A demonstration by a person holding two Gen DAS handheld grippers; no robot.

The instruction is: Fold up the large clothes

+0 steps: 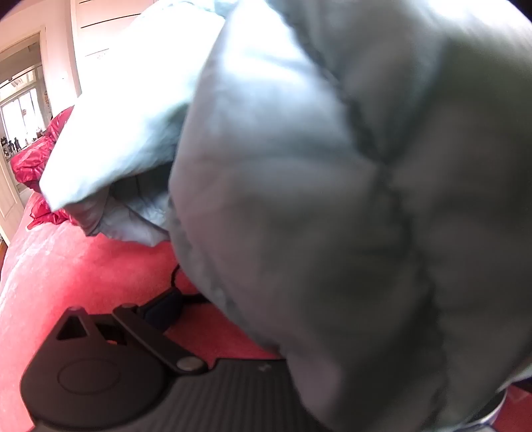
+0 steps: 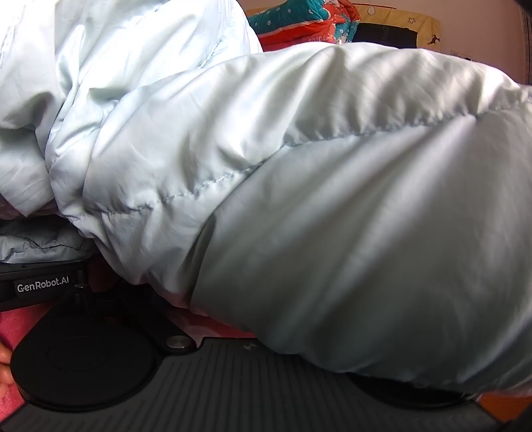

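You have a red glossy jacket on the pink bedspread, and perhaps a teal-and-orange blanket behind.

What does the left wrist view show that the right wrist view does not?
Only the left wrist view shows a shiny red puffy garment lying on the red plush bed cover, and an open doorway beyond.

Only the right wrist view shows teal-and-orange patterned bedding and a yellow cloth with star prints behind.

Both share the pale blue quilted down jacket, filling most of each frame and hiding the tongs' tips.
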